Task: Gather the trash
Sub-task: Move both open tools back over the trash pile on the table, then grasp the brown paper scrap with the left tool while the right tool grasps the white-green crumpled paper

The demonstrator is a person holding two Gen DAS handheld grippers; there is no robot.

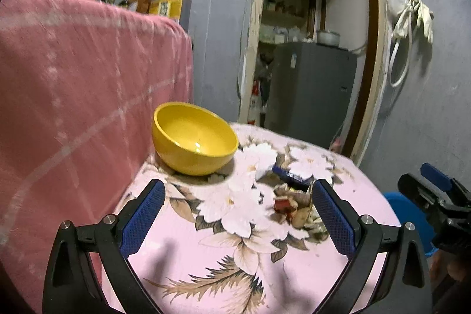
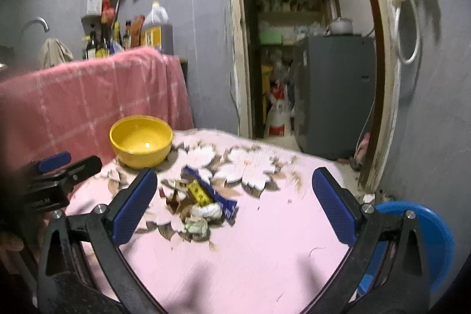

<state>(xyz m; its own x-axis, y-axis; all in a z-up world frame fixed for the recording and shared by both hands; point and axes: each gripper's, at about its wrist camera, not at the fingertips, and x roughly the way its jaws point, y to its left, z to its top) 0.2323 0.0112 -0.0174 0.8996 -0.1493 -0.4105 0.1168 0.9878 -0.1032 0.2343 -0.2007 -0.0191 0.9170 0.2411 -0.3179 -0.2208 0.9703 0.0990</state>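
Left gripper [image 1: 238, 193] spread wide, empty, hovering low over the pink floral tablecloth [image 1: 265, 270], pointing toward the far edge of the table. Blue pads [image 1: 144, 214] angled outward, nothing between them but cloth. Yellow bowl [image 1: 194, 141] ahead and slightly left of centre, upright, empty inside, sitting near the back left corner beside the pink plaid cloth [image 1: 73, 78]. Trash pile [image 1: 294, 208] just inside the right finger: crumpled paper bits, a red scrap, shell-like pieces, with a dark blue wrapper [image 1: 290, 175] lying behind it. Pile touching or nearly touching the right pad, can't tell which. Right gripper [image 2: 234, 186] also wide open, empty, held above the same table, aimed at the doorway [image 2: 294, 49] side. Same trash pile [image 2: 197, 211] in the right wrist view sits nearer its left finger, loose on the cloth: blue wrapper [image 2: 217, 196] diagonal across the top, yellow piece [image 2: 197, 190] against it, crumpled white and greenish paper below. View slightly motion-blurred, small scraps not separable. Bowl [image 2: 141, 141] behind and left of the pile, apart from it. Other gripper's body visible at each view's edge: at far left [image 2: 56, 175] in the right wrist view, at far right [image 1: 435, 196] in the left wrist view, so the two sit side by side, close. Blue round object [image 2: 424, 225] off the table's right edge, lower down, partly hidden; can't tell what it is. Grey fridge [image 1: 312, 90] through the doorway.
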